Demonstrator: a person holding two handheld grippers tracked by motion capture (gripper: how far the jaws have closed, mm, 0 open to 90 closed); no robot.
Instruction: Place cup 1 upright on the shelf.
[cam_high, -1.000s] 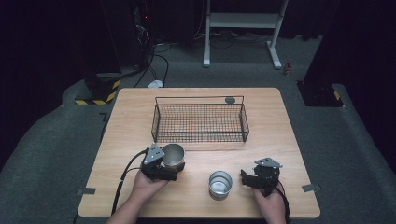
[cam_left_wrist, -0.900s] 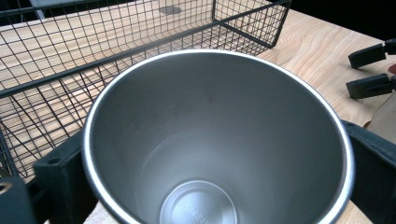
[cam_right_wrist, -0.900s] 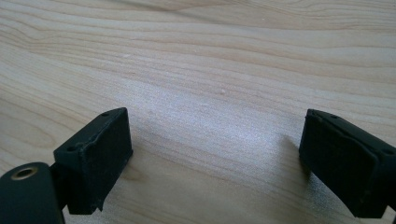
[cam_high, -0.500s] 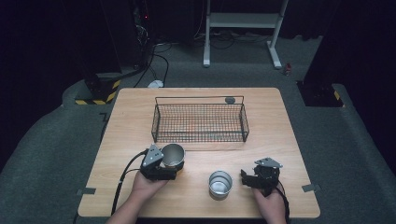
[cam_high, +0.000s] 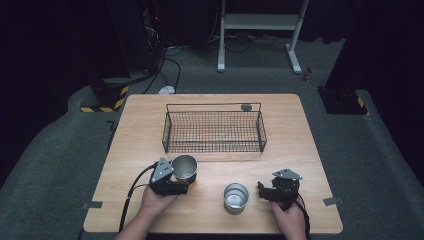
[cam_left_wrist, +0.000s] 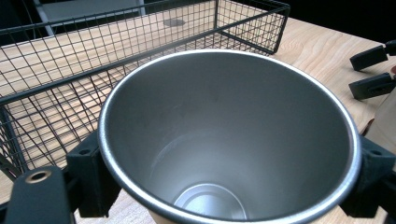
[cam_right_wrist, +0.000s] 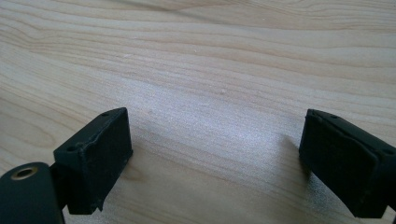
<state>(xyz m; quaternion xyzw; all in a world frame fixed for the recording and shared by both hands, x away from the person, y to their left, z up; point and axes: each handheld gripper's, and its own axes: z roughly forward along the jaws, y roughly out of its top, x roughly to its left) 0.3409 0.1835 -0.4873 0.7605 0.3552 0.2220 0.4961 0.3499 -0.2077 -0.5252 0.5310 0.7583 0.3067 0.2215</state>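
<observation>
Between the left gripper's (cam_left_wrist: 224, 177) closing jaws, a steel cup (cam_left_wrist: 229, 140), seemingly gripped.

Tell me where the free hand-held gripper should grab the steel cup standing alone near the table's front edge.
Grip the upright round steel cup across its side wall, coming level from its right, where the open right hand-held gripper already waits; the cup's straight, smooth wall suits two opposed jaws.

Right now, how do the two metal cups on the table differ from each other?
The left cup is clamped between the jaws of the left gripper, which have just closed on it; the right cup stands free, beside the open right gripper. The left cup sits nearer the wire basket; the right cup is nearer the table's front edge. The left cup looks somewhat wider. Both are shiny, empty, upright metal cups.
</observation>
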